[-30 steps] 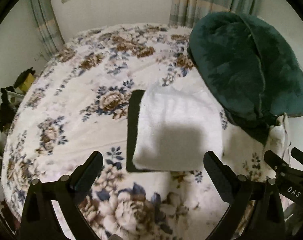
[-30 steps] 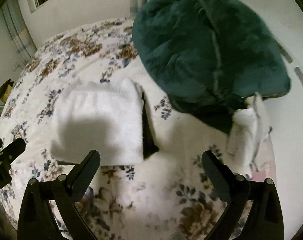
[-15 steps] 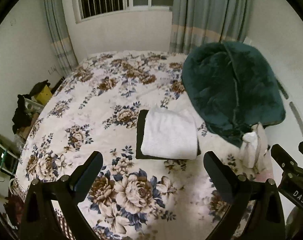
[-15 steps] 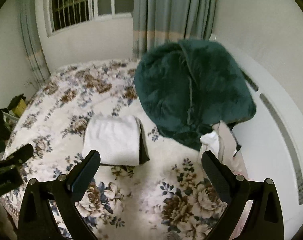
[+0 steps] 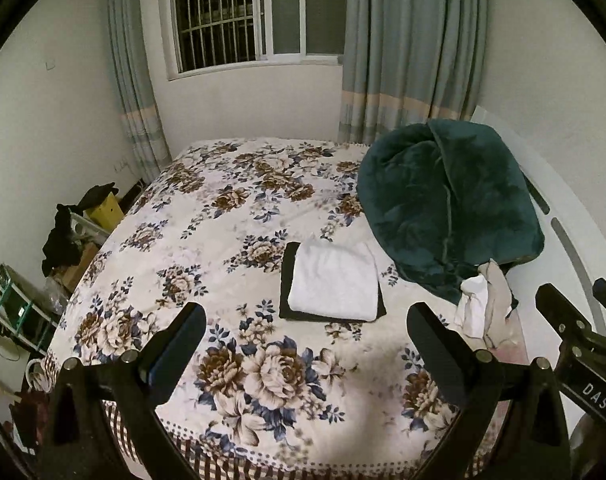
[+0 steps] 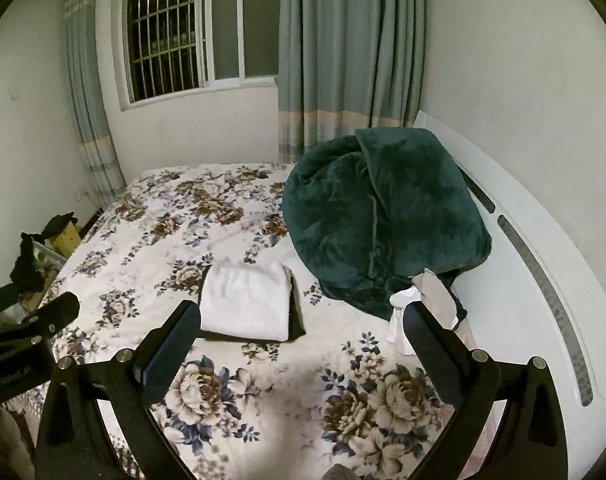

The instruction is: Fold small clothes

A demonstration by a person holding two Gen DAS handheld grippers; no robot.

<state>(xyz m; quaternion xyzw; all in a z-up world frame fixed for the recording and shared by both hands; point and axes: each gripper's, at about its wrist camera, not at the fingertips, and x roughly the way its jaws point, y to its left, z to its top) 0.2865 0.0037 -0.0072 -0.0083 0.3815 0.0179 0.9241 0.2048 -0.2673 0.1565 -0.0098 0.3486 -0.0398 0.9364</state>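
Both grippers — left gripper [image 5: 306,350], right gripper [image 6: 302,346] — are hanging above the bed's [image 5: 231,248] near edge, jaws spread wide, holding nothing. Folded white garment [image 5: 334,281] is lying flat and square atop a folded black garment [image 5: 288,280], mid-bed toward the headboard side — well apart from both grippers.

White walls, barred window [image 5: 239,16]; grey-blue curtains [image 5: 411,48], floral bed [image 5: 231,216]
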